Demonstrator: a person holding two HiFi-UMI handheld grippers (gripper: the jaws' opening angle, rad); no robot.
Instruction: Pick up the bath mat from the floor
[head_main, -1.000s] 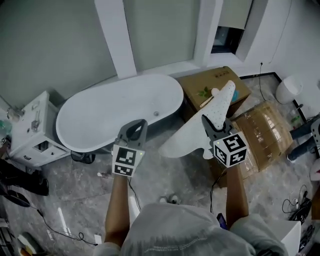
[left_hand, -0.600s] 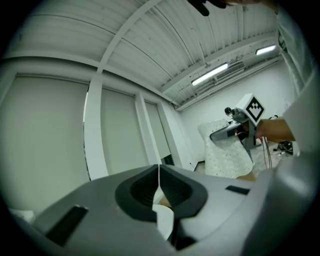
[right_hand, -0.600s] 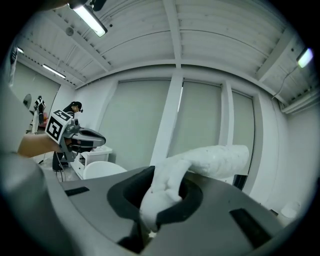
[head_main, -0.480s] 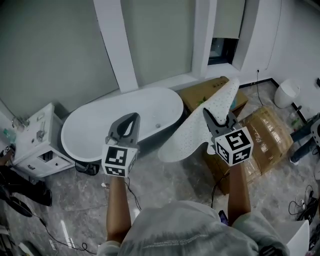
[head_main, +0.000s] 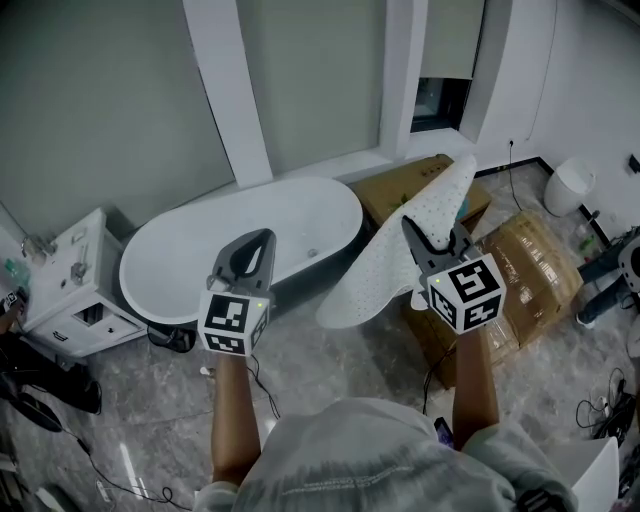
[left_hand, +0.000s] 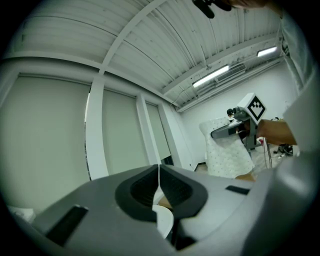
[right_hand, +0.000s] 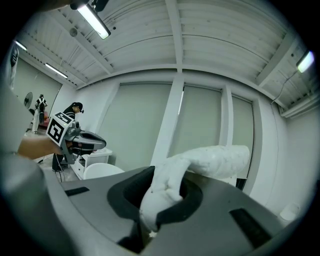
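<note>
The white dotted bath mat (head_main: 400, 255) hangs in the air, off the floor, with my right gripper (head_main: 432, 240) shut on its edge. In the right gripper view the mat (right_hand: 200, 162) bunches between the jaws and curls away to the right. Seen from the left gripper view, the mat (left_hand: 227, 150) droops below the right gripper (left_hand: 225, 131). My left gripper (head_main: 250, 258) is held up over the bathtub's near side, shut, with nothing between its jaws (left_hand: 159, 177).
A white bathtub (head_main: 230, 245) stands ahead on the grey marble floor (head_main: 330, 365). Cardboard boxes (head_main: 520, 265) sit to the right, a white cabinet (head_main: 60, 285) to the left. Cables (head_main: 600, 400) trail on the floor at right. A white column (head_main: 225, 85) rises behind the tub.
The right gripper has lifted the mat higher and it now hangs more upright. The left gripper rose and drifted a little left. Both grippers stay as they were.
</note>
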